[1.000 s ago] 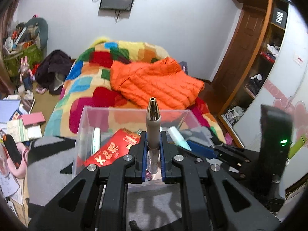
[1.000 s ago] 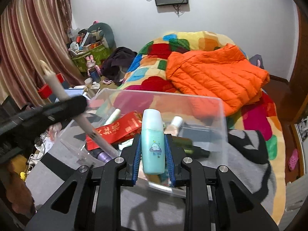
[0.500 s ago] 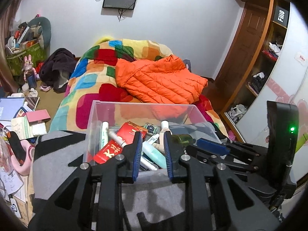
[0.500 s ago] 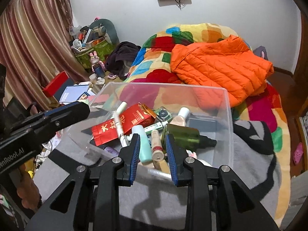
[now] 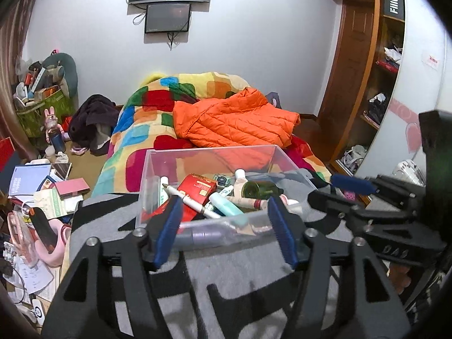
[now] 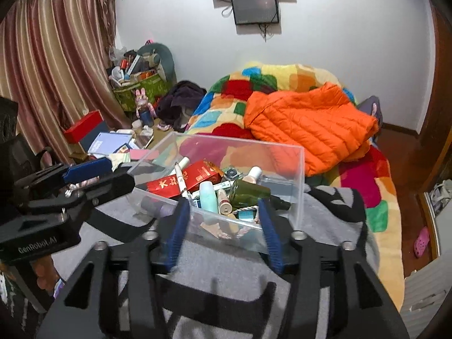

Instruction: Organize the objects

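A clear plastic bin (image 5: 158, 163) (image 6: 296, 169) stands on a grey and black cloth. It holds a red box (image 5: 197, 188) (image 6: 195, 179), a white pen (image 5: 192, 202) (image 6: 180, 182), a light blue bottle (image 5: 226, 203) (image 6: 208, 195), a dark green bottle (image 5: 261, 188) (image 6: 248, 193) and several small tubes. My left gripper (image 5: 224, 233) is open and empty just before the bin's near wall. My right gripper (image 6: 223, 230) is open and empty at the same wall. Each gripper also shows in the other's view, the right one (image 5: 353, 195) and the left one (image 6: 84, 175).
A bed with a patchwork blanket (image 5: 169, 107) and an orange jacket (image 5: 234, 121) lies behind the bin. Books and clutter (image 5: 36, 186) cover the floor at left. A wooden wardrobe (image 5: 367, 84) stands at right, curtains (image 6: 50, 70) at far left.
One second ago my left gripper held a pen and my right held the light blue bottle. Both now lie in the bin. Both grippers have opened wide and drawn back.
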Action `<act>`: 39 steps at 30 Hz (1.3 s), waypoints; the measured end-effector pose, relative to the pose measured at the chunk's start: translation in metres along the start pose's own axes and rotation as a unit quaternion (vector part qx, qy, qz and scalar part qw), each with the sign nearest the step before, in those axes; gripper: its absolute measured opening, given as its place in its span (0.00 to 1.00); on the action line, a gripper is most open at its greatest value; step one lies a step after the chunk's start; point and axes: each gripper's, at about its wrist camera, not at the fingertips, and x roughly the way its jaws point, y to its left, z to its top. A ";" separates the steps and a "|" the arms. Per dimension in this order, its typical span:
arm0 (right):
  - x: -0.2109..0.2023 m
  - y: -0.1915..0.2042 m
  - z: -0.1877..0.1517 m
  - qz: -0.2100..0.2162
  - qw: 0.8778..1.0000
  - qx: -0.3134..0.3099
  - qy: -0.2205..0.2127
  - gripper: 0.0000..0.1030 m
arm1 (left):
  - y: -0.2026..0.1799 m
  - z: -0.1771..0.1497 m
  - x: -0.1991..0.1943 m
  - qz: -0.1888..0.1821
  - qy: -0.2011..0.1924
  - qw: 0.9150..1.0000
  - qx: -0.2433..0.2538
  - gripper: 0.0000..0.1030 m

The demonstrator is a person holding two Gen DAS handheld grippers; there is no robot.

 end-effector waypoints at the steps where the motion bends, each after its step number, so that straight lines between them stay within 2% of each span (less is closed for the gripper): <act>1: -0.004 -0.001 -0.001 -0.001 1.000 0.001 -0.004 0.53 | -0.001 -0.003 -0.002 0.000 -0.001 1.000 0.001 0.67; 6: -0.015 -0.004 -0.008 -0.010 1.000 0.010 -0.013 0.70 | -0.004 -0.017 -0.009 0.005 0.001 1.000 0.009 0.84; 11: -0.017 -0.003 -0.018 -0.015 1.000 0.009 -0.005 0.72 | -0.004 -0.028 -0.010 -0.001 0.009 1.000 0.002 0.91; 22: -0.016 0.002 -0.038 -0.019 1.000 0.009 0.008 0.73 | 0.004 -0.046 -0.004 0.002 0.033 0.999 -0.023 0.92; 39: -0.010 0.001 -0.040 -0.015 1.000 0.013 0.013 0.73 | 0.006 -0.049 0.002 0.002 0.037 0.999 -0.028 0.92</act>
